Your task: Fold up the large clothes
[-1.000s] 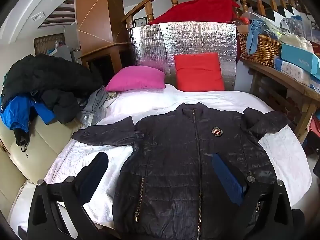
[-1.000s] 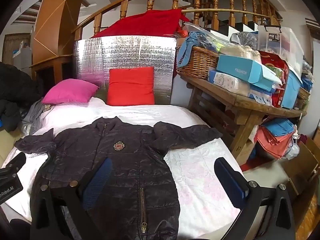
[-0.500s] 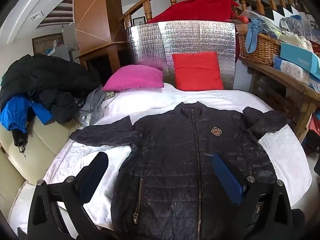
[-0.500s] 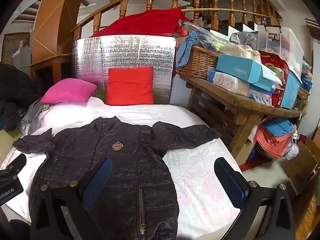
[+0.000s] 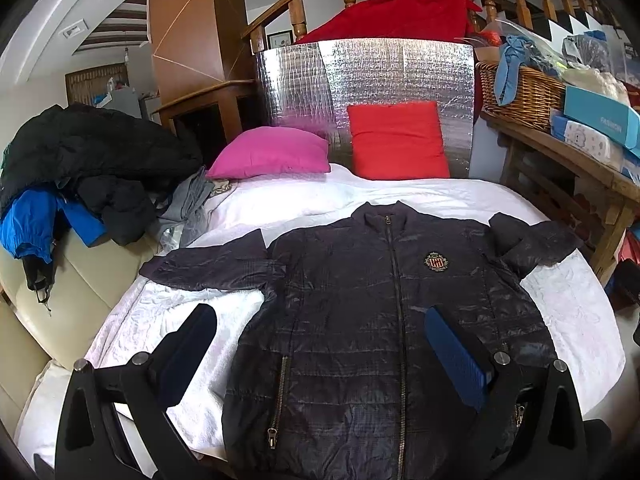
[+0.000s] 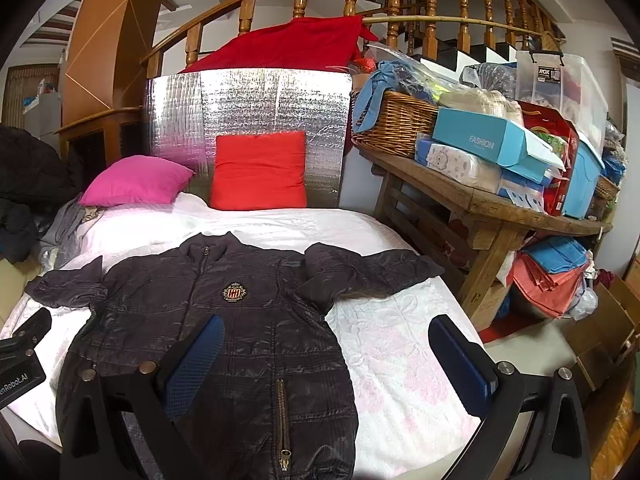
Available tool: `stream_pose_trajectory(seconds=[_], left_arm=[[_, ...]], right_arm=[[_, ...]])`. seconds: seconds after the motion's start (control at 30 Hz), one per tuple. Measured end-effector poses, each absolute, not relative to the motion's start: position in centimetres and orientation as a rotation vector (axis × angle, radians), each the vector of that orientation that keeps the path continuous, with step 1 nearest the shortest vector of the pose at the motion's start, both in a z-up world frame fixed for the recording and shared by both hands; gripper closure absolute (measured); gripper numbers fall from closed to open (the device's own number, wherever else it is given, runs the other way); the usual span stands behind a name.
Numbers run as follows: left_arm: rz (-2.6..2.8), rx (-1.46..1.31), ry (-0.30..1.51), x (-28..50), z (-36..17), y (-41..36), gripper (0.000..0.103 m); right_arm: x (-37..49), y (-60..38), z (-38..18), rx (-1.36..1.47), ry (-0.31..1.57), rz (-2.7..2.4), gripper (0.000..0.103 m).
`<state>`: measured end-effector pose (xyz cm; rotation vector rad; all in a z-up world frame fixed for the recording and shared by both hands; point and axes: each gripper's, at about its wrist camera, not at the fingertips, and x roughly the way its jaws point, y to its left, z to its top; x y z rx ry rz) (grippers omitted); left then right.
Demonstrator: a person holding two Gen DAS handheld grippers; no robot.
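Observation:
A dark quilted jacket [image 5: 360,320] [image 6: 224,320] lies flat and zipped on the white bed cover [image 5: 440,196], collar away from me, with a crest badge [image 5: 435,261] on its chest. Both sleeves spread out to the sides; the right sleeve [image 6: 372,270] is bent. My left gripper [image 5: 320,320] hovers open above the jacket's lower left half. My right gripper [image 6: 326,330] stands open above the jacket's lower right edge and the bare cover. Neither holds anything. The body of the left gripper [image 6: 22,352] shows at the left edge of the right wrist view.
A pink pillow [image 5: 272,152] and a red pillow [image 5: 398,140] lean against a silver foil panel [image 5: 368,76] at the bed's head. A pile of dark and blue clothes [image 5: 72,176] covers the cream sofa on the left. A cluttered wooden bench [image 6: 492,200] runs along the right.
Both views have drifted slightly; the jacket sits a little lower and closer in frame. Both grippers stay open and the jacket has not been touched.

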<state>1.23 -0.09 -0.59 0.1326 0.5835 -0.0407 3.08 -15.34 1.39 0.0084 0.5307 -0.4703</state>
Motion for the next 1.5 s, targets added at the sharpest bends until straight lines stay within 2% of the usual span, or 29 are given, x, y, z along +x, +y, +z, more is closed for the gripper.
stream_pose_trajectory(seconds=[1.5], left_arm=[[-0.039, 0.144, 0.605, 4.2, -1.8, 0.1, 0.0]], right_arm=[[6.4, -15.0, -0.1, -0.02, 0.575, -0.474, 0.0]])
